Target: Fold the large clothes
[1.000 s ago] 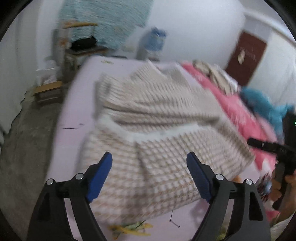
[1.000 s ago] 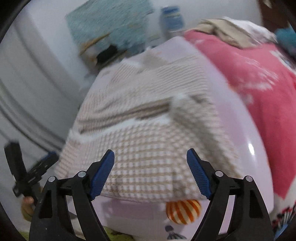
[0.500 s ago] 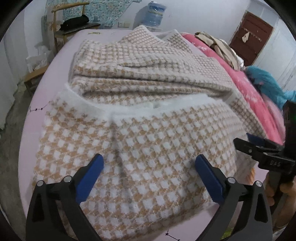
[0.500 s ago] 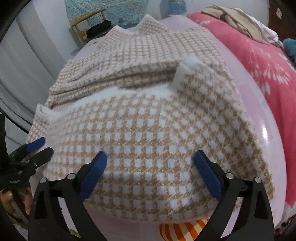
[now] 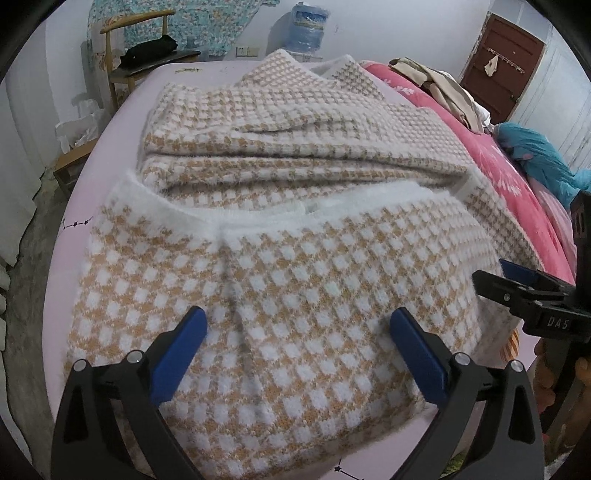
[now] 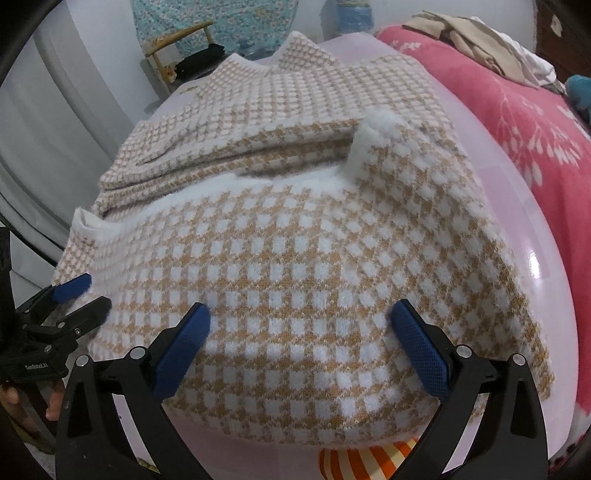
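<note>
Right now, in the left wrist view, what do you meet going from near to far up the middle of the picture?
Left gripper with open jaws → checked sweater, its white hem folded up → pink bed sheet → water jug by the wall.

Two small printed marks on the gripper bodies

At the right edge of the left wrist view we read "DA5" in pale letters on the black body of the right gripper [image 5: 517, 282]. At the lower left of the right wrist view we read small white print on the black body of the left gripper [image 6: 79, 295]; it looks like "GenRobot.AI", but the letters are very small and we are not sure of each one.
</note>
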`<action>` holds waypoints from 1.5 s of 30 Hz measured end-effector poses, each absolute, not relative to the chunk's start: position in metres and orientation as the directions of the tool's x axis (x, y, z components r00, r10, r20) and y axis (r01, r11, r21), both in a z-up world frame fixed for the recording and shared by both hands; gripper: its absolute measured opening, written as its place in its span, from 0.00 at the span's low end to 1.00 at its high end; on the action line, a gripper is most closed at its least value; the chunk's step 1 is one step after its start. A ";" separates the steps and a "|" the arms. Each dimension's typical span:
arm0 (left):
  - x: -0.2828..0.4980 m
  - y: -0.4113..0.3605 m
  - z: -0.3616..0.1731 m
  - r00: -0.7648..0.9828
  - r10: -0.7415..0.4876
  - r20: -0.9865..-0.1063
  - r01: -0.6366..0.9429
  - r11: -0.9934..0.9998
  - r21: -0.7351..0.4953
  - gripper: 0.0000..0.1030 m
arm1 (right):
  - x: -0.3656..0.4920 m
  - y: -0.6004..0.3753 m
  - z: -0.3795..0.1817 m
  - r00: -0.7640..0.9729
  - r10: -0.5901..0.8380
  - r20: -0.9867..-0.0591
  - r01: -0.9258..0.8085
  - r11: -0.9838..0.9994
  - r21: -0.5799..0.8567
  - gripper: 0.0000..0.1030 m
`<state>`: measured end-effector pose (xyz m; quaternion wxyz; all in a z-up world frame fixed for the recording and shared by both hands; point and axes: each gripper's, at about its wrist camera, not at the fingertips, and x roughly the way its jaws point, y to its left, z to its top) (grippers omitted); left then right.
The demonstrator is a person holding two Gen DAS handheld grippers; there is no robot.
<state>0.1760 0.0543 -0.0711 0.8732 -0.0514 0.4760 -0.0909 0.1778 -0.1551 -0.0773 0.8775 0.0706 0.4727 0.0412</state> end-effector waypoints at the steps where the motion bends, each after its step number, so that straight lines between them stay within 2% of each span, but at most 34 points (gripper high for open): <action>1: 0.177 0.054 -0.072 0.531 -0.209 -0.821 0.108 0.978 -0.179 0.95 | 0.177 -0.156 -0.077 0.551 0.140 -0.823 -0.003 0.986 0.165 0.92; 26: 0.173 0.053 -0.073 0.547 -0.202 -0.813 0.141 0.979 -0.149 0.95 | 0.179 -0.159 -0.072 0.549 0.139 -0.825 0.031 0.982 0.186 0.92; 34: 0.166 0.064 -0.065 0.575 -0.258 -0.777 0.171 0.966 -0.195 0.95 | 0.175 -0.158 -0.075 0.565 0.140 -0.813 0.026 0.982 0.187 0.92; 41: 0.158 0.101 -0.037 0.713 -0.191 -0.674 0.101 0.980 -0.172 0.95 | 0.173 -0.156 -0.074 0.564 0.134 -0.815 0.028 0.983 0.181 0.92; 45: 0.175 0.121 -0.038 0.709 -0.130 -0.693 0.045 0.989 -0.140 0.92 | 0.174 -0.155 -0.074 0.557 0.134 -0.820 0.029 0.983 0.181 0.92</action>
